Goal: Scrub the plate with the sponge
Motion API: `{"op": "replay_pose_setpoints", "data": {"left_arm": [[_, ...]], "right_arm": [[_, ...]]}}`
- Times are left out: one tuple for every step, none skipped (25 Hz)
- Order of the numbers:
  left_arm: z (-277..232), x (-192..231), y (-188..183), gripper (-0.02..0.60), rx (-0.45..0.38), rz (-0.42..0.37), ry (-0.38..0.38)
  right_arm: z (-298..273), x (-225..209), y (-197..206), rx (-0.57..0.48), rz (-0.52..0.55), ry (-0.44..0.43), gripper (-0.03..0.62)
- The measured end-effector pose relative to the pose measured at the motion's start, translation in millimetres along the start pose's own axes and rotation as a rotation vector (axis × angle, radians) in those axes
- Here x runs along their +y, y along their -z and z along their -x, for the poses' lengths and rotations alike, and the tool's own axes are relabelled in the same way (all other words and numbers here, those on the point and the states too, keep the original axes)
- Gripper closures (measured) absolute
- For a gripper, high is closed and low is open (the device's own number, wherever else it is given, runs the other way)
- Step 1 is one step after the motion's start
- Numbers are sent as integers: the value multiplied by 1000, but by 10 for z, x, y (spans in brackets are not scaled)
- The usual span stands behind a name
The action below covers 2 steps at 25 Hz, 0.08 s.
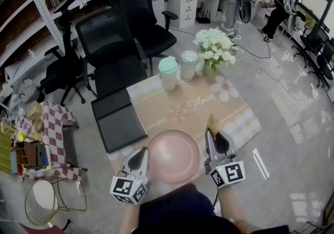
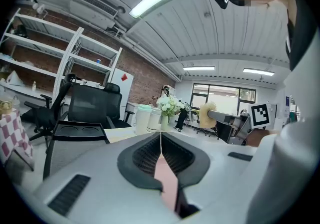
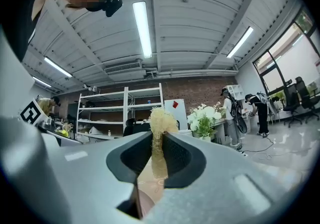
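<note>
Head view: a pink plate [image 1: 173, 156] is held just above the near edge of a table [image 1: 245, 123] that is covered with a beige printed cloth. The plate is round, plain and smooth, with a raised centre and a shallow rim. The left gripper [image 1: 143, 156] meets its left rim. The right gripper [image 1: 211, 136] is just beside the plate's right rim, and a small pale yellow sponge [image 1: 211, 121] sticks out of its tip over the cloth. At the far end of the table are two lidded cups [image 1: 168, 73] and a bunch of white flowers [image 1: 215, 45]. A black tray [image 1: 117, 118] lies at the table's left side, with black office chairs [image 1: 112, 40] beyond it.

Left gripper view: the jaws are pressed together on the plate [image 2: 167, 183]. It is seen edge-on as a thin pink sliver running from the tips back between the jaws. To the right, the sponge [image 2: 207, 111] shows as a fuzzy yellow tuft at the end of the other gripper.

Right gripper view: the jaws pinch the sponge [image 3: 159, 123], squeezing its lower part into a narrow strip. Its coarse, fibrous top puffs out above the tips. A curve of the pink plate [image 3: 144, 203] shows low down between the jaws, below the sponge. Whether the two touch cannot be told.
</note>
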<state>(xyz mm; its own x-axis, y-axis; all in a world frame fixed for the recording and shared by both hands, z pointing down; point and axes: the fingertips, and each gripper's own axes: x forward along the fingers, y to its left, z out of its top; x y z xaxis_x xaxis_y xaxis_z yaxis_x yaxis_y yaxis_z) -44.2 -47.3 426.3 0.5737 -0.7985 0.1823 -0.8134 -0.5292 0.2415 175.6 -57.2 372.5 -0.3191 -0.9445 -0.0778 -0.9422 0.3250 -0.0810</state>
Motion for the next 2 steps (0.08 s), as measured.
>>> {"op": "replay_pose_setpoints", "data": {"left_arm": [[2,2,4,569,1,0,0],[4,4,8,569,2,-1,-1]], "right_arm": [[1,13,9,2,0,-5,536],[1,25,17,4,0,-9,536]]}}
